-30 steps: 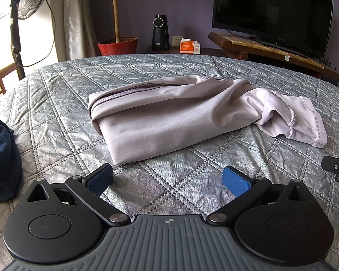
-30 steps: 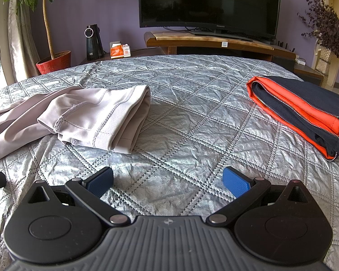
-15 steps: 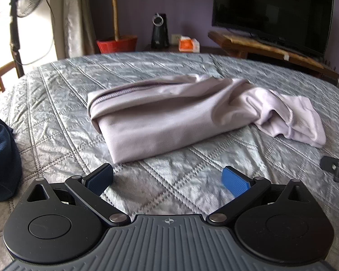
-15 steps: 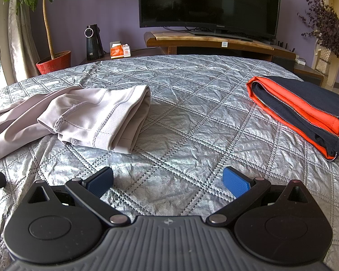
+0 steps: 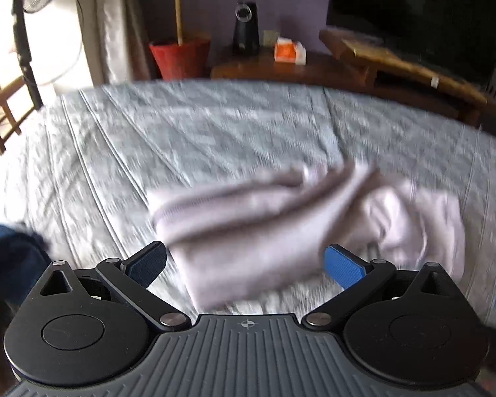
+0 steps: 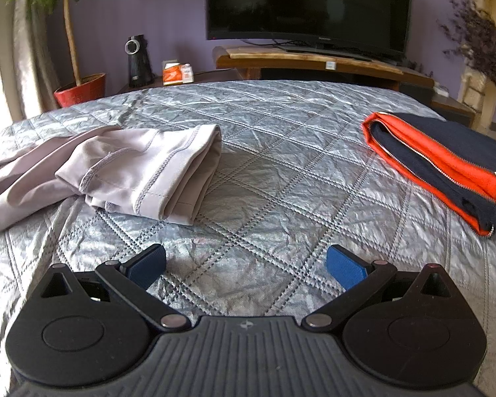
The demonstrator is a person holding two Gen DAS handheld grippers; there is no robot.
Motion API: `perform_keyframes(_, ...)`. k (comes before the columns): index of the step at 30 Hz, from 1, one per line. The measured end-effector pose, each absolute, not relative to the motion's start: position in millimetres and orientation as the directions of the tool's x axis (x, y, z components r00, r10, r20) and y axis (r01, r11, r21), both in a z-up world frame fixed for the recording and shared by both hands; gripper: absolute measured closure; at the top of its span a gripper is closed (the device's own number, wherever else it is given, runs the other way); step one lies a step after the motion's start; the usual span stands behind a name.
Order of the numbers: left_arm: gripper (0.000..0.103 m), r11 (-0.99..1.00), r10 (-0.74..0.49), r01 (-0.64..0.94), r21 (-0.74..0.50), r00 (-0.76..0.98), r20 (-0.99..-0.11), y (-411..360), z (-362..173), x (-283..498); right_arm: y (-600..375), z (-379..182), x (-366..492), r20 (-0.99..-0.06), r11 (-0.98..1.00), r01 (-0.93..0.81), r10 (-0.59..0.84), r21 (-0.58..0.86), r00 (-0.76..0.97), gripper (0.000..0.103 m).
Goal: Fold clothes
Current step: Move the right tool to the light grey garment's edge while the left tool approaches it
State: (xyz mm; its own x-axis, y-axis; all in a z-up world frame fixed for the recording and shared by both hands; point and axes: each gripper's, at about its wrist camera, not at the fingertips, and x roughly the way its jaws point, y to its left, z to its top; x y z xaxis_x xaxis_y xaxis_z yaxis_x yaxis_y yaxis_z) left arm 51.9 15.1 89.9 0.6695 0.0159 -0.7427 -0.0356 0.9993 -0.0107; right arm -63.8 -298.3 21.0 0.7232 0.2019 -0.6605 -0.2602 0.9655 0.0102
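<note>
A pale lilac garment [image 5: 268, 228] lies partly folded on the grey quilted bed [image 5: 182, 139]; the left wrist view is blurred by motion. My left gripper [image 5: 246, 266] is open and empty, its near edge over the garment's front corner. In the right wrist view the garment's folded end [image 6: 148, 172] lies left of centre. My right gripper [image 6: 246, 266] is open and empty, above bare quilt [image 6: 264, 165], short of the garment.
A folded navy and orange garment [image 6: 446, 162] lies at the bed's right. A dark blue cloth [image 5: 10, 258] lies at the left edge. Beyond the bed stand a TV [image 6: 307, 3] on a wooden bench, a potted plant [image 6: 79, 89] and a fan [image 5: 26, 16].
My left gripper has moved sharply forward and up, so the lilac garment now sits lower and closer between its fingers. The right gripper has barely moved.
</note>
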Motion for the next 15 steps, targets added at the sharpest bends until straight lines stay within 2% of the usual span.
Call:
perform_keyframes(3,0.0,1.0,-0.009,-0.006,-0.018,0.683,-0.731,20,109,57,-306,25,-55,-0.697,0.933,-0.359,0.271,0.021,0.664,0.001)
perform_keyframes(5,0.0,1.0,-0.009,0.013,0.0,0.706,-0.708,24,116,58,-309,27,-57,-0.695,0.926,-0.377,0.264,-0.011,0.669,0.001)
perform_keyframes(7,0.0,1.0,0.022,-0.018,0.013,0.73,-0.683,32,122,58,-308,35,-63,-0.669,0.926,-0.37,0.227,-0.078,0.708,0.01)
perform_keyframes(11,0.0,0.995,0.023,-0.089,-0.053,0.687,-0.726,54,126,68,-298,54,-80,-0.585,0.88,-0.452,0.292,-0.145,0.757,0.011)
perform_keyframes(15,0.0,0.987,0.026,-0.137,-0.087,0.662,-0.749,71,129,72,-280,61,-86,-0.562,0.806,-0.559,0.376,-0.193,0.737,0.026)
